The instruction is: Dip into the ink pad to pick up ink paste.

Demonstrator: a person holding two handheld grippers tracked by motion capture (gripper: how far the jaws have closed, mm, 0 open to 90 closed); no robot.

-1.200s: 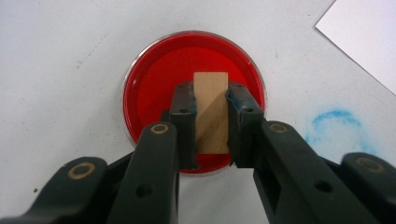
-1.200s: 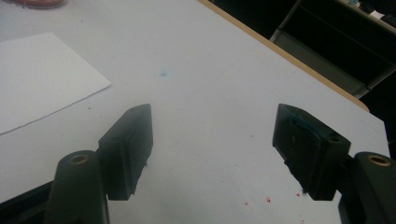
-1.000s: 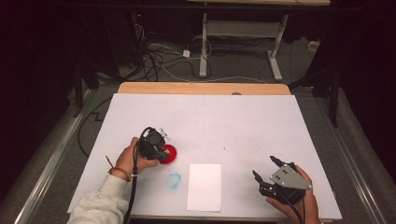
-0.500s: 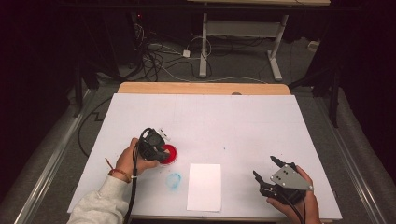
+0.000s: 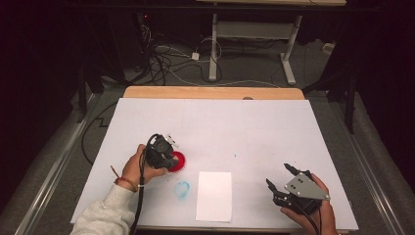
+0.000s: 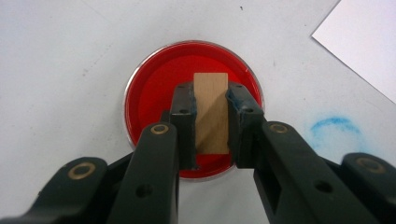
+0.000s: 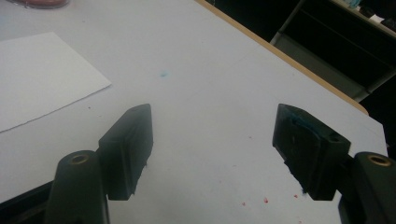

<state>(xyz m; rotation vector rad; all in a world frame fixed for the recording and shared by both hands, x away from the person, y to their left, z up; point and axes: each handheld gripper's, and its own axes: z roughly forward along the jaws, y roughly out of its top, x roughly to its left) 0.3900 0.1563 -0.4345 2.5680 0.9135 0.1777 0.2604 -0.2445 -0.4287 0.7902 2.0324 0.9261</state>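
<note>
One wooden block [image 6: 211, 112] sits clamped between the left gripper [image 6: 211, 122] jaws, over a red dish [image 6: 154, 100] at seven o'clock on the table [image 5: 254, 127]. White paper [image 5: 214, 195] lies at six. The right gripper [image 5: 286, 180] rests at five, jaws apart and empty.
</note>
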